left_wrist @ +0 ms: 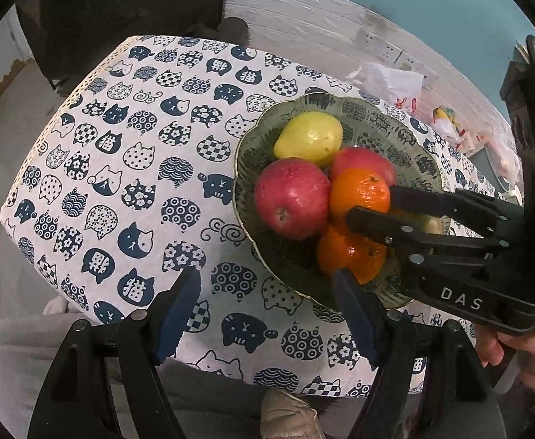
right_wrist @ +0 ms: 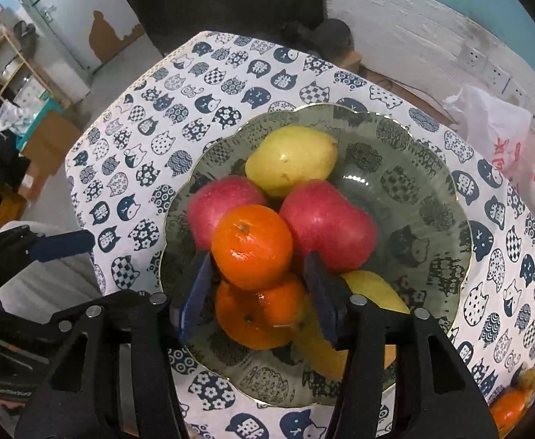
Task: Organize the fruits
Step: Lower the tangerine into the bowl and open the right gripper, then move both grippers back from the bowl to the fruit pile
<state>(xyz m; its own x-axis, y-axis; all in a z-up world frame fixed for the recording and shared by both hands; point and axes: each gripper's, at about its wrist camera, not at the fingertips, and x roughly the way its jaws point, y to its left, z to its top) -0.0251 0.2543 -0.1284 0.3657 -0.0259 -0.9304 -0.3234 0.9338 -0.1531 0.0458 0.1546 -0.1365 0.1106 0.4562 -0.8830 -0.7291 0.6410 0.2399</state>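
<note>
A green patterned bowl [right_wrist: 432, 197] stands on a table [left_wrist: 121, 168] covered with a cloth printed with blue cat faces, and everything here is placed by that bowl. Inside it lies a heap of fruit: a yellow pear [right_wrist: 291, 159] at the far side, two red apples, one left [right_wrist: 216, 201] and one right [right_wrist: 327, 223] of the middle, an upper orange [right_wrist: 251, 247] resting on top of a lower orange [right_wrist: 256, 316], and a second yellow fruit [right_wrist: 369, 289] at the near right.

The right gripper [right_wrist: 258, 285] reaches down into the bowl, its jaws parted to about half width on either side of the upper orange; the blue pads stand just beside the fruit and do not press on it.

The left gripper [left_wrist: 267, 307] hangs over the cloth at the bowl's near left edge, its jaws wide and empty. A hand [left_wrist: 516, 351] grips the handle of the right gripper, near the bowl's right side. A white plastic bag [right_wrist: 494, 128] lies beyond the bowl to the right.
</note>
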